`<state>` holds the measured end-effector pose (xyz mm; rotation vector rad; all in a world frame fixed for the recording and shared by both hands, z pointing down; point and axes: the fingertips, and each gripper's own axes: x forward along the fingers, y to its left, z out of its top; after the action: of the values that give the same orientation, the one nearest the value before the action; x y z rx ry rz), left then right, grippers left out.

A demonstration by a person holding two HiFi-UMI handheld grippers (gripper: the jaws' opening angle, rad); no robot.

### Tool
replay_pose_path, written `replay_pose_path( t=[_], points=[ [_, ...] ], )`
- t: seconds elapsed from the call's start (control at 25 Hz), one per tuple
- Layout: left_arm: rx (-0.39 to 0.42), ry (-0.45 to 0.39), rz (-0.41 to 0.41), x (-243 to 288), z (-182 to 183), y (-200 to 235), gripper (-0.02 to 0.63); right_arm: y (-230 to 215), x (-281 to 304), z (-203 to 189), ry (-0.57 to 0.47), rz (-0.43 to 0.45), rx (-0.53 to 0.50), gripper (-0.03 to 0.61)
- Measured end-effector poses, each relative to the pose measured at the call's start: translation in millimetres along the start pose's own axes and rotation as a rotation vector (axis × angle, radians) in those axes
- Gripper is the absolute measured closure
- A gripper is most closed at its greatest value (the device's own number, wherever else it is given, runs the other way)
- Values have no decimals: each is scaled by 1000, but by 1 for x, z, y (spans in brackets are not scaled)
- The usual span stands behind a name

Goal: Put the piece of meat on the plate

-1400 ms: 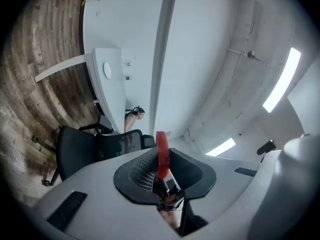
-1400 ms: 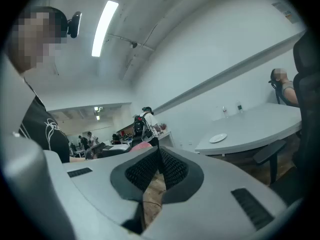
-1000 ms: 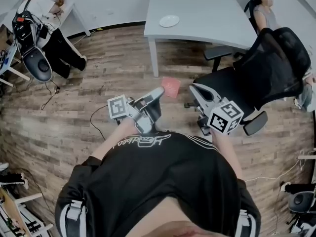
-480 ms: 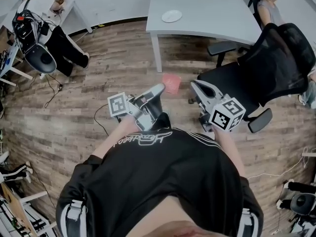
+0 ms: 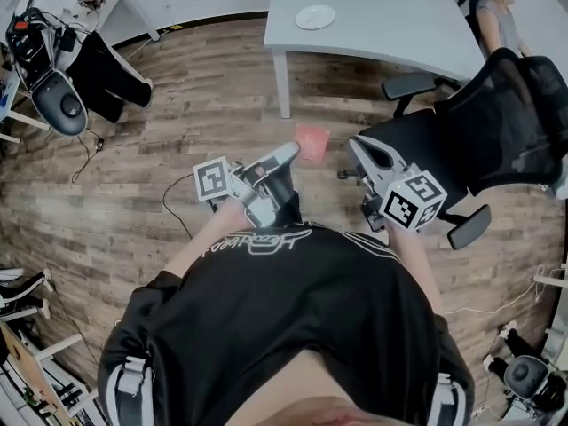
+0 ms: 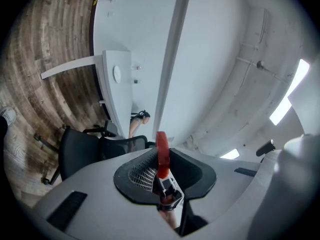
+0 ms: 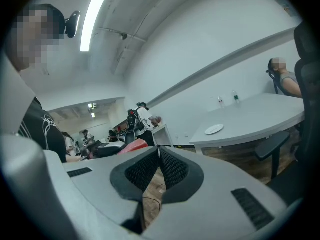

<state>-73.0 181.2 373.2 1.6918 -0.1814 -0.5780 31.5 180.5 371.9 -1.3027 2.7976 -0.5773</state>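
You are holding the piece of meat (image 5: pixel 311 138) pinched edge-on in your left tool (image 5: pixel 291 152), your right tool (image 5: pixel 358 146) sitting closed and empty, so be gripping firmly while heading to the plate (image 5: pixel 315 17), well ahead on the surface (image 5: pixel 390 25).

The left gripper (image 5: pixel 288 153) is pointing toward the upper middle of the head view, its jaws pinching the piece of meat (image 5: pixel 312 138) edge-on between the pads. The right gripper (image 5: pixel 356 145) is sitting just right of it – jaws pressing together on nothing. The left forearm (image 5: pixel 200 242) and right forearm (image 5: pixel 413 260) are both reaching forward, bent.
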Motion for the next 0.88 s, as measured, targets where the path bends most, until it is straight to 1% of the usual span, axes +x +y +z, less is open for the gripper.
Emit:
replay_pose_path(
  t=[0.24,0.56,0.88],
  points=[
    [-23,-20,21,25,67,25,537,-44,59,16,12,10,43,561],
    [-30,-17,44,70,166,51,537,-109,141,44,30,2,69,561],
    [-63,3,56,110,239,76,537,-167,201,66,46,-37,108,561]
  ],
)
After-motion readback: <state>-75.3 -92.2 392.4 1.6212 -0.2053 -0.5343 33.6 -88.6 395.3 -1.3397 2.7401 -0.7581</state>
